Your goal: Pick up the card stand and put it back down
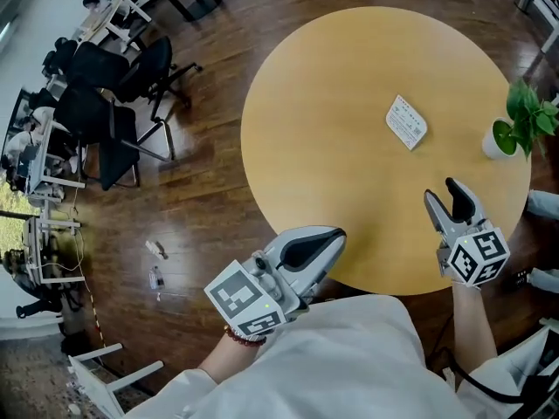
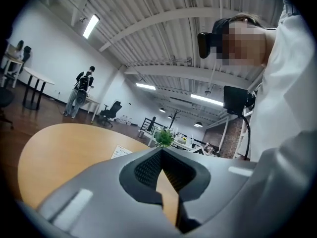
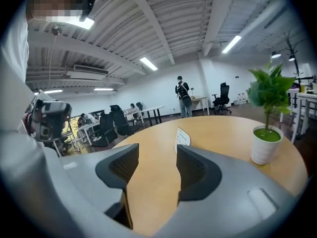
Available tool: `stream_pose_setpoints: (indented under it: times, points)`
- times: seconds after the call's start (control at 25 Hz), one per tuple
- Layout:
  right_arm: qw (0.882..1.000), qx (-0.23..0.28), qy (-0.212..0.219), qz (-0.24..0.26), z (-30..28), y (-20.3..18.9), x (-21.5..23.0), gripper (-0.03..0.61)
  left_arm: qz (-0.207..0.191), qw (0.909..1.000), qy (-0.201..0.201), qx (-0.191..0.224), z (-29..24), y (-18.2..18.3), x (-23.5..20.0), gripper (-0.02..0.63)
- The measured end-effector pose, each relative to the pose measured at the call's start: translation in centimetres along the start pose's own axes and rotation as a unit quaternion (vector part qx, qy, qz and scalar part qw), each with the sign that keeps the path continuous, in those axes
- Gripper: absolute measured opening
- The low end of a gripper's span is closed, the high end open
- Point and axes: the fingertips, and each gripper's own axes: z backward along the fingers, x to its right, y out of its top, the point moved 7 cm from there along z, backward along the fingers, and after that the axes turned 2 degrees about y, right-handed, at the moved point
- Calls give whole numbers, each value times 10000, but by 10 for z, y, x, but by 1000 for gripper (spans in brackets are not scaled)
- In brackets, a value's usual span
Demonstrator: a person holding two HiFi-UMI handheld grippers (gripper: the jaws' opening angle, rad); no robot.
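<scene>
- On the far right part of the round counter point(image 1: 332, 147), the card stand point(image 1: 406, 121) stands free. It is well apart from both grippers and near the potted plant point(image 1: 515, 127).
- Right gripper point(image 1: 443, 192): positioned over the near right edge of the counter. Its jaws are wide apart with nothing between them. The card stand lies ahead of the gap, slightly toward the right-hand jaw.
- Left gripper point(image 1: 339, 234): positioned at the near edge, jaws closed together and empty. It is not placed to steady anything.
- Hazard, push instead of grip: the stand looks light and thin. If one jaw meets it before the other, it would likely slide or fall flat on the smooth counter. Cause: an off-centre approach.
- Hazard, poor bite: the stand's base and lean are too small to read here, but it probably presents its broad face at an angle to the jaws. Closing on a corner could bend the card or let it slip out.
- Hazard, collision: a reach carried too far right could strike the potted plant.
- Hazard, set-down: if released tilted or above the counter, the stand would probably topple.
</scene>
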Motion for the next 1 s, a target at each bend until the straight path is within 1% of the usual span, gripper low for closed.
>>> stream_pose_setpoints:
  times: [0.12,0.24,0.32,0.48,0.56,0.64,0.68,0.8,1.0]
  points:
    - [9996,-286,-14,-89,-54,-6,45,233,113,9989,450,-89,-6,0,-23,2]
    - [9984,-514,-101,-208,-105,-13,86,237,232,9957,893,-111,-11,-4,-47,2]
    - [9978,-615,-82,-225,-130,-20,102,238,318,9930,1128,-132,-8,-12,-57,2]
    - [9977,-645,25,-218,-166,-26,111,226,431,9881,1460,-210,4,-25,-72,2]
    - [9978,-596,60,-297,-176,-24,114,137,497,9857,1596,-232,6,-28,-78,2]
    - [9978,-562,87,-351,-180,-22,116,60,539,9846,1642,-254,5,-29,-79,2]
    - [9977,-572,114,-352,-181,-23,116,42,549,9847,1632,-259,5,-29,-78,2]
    - [9972,-618,247,-340,-180,-22,114,32,580,9853,1587,-255,4,-29,-78,2]
    - [9966,-528,335,-545,-174,-18,106,21,633,9864,1486,-303,4,-33,-88,2]
